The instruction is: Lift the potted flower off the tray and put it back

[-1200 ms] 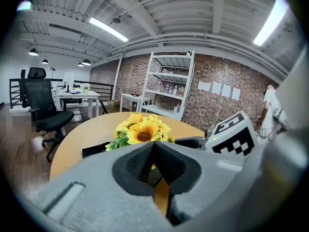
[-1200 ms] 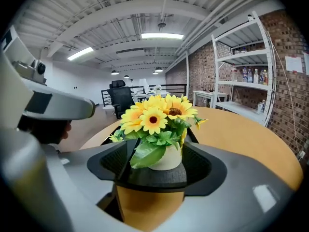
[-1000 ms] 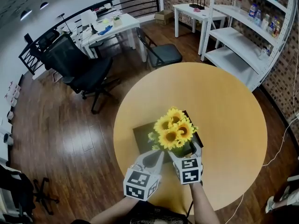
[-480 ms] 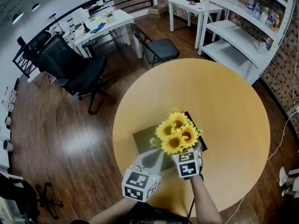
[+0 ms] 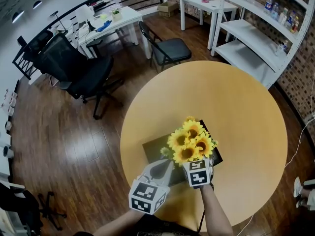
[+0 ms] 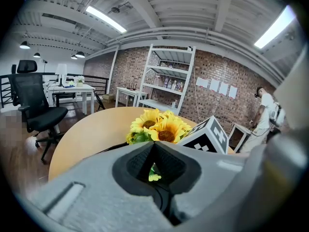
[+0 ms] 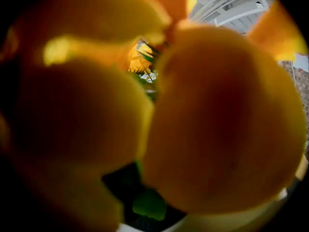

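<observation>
The potted flower, a bunch of yellow sunflowers (image 5: 191, 141), stands at the right end of the dark tray (image 5: 154, 149) on the round wooden table (image 5: 236, 107). My right gripper (image 5: 200, 161) reaches in under the blooms from the near side. Its jaws are opening, but petals (image 7: 217, 120) fill the right gripper view and hide both jaws and pot. My left gripper (image 5: 166, 165) hovers over the tray's near edge, just left of the flowers (image 6: 161, 129). That left gripper (image 6: 153, 143) is shut with nothing in it.
The near table edge lies just below both grippers. Past the table on the floor are a black office chair (image 5: 86, 75), a folding chair (image 5: 167, 48), a white desk (image 5: 110, 23) and white shelving (image 5: 256, 33). A person (image 6: 266, 112) stands by the brick wall.
The flowers and my right gripper have come down a little toward the tray. My left gripper has drifted slightly and stays shut.
</observation>
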`<state>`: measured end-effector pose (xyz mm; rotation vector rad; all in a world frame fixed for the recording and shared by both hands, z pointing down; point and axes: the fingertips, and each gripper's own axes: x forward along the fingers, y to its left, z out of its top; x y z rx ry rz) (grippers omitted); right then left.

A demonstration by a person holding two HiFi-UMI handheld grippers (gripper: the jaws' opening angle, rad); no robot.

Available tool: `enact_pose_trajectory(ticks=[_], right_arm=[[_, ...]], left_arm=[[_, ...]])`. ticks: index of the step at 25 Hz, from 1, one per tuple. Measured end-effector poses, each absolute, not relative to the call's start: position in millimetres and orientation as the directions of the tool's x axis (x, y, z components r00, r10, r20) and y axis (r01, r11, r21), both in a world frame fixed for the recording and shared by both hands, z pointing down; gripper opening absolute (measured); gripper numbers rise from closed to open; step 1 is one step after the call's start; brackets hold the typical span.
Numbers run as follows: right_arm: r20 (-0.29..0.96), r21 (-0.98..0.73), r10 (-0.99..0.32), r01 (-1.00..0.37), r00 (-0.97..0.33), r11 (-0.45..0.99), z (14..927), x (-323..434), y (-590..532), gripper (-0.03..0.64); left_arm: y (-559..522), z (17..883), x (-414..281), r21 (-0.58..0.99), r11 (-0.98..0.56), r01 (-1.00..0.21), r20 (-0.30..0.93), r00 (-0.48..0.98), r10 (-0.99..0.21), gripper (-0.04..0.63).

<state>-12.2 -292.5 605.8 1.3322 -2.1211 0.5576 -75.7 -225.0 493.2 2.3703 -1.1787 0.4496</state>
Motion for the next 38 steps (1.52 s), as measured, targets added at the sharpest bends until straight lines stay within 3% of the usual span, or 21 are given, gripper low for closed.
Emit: enact_pose_trajectory(ticks=[6,9,24,38], right_arm=[[0.641,-0.062,-0.689,-0.917,-0.339,0.393,606,-15,-300,0.568],[0.629,-0.039,-0.708,-0.923,-0.321,0.383,606,-11,-306,0.525],[0.592,-0.045,-0.732,-0.921,-0.336,0.387,599,-10,-304,0.520],[0.528,-0.020,-0.775,-0.917,-0.347,0.398,524,31,-245,0.520]], left_arm=[[-225,497,-84,0.248,-0.523,-0.816,0.484,0.572,-0.662,0.005],[-225,499,-86,0.248,-0.516,-0.820,0.488,0.566,-0.665,0.005],[-222,503,-97,0.243,-0.482,-0.842,0.490,0.535,-0.688,0.005],[-207,496,-97,0.214,-0.406,-0.889,0.438,0.458,-0.773,0.005]])
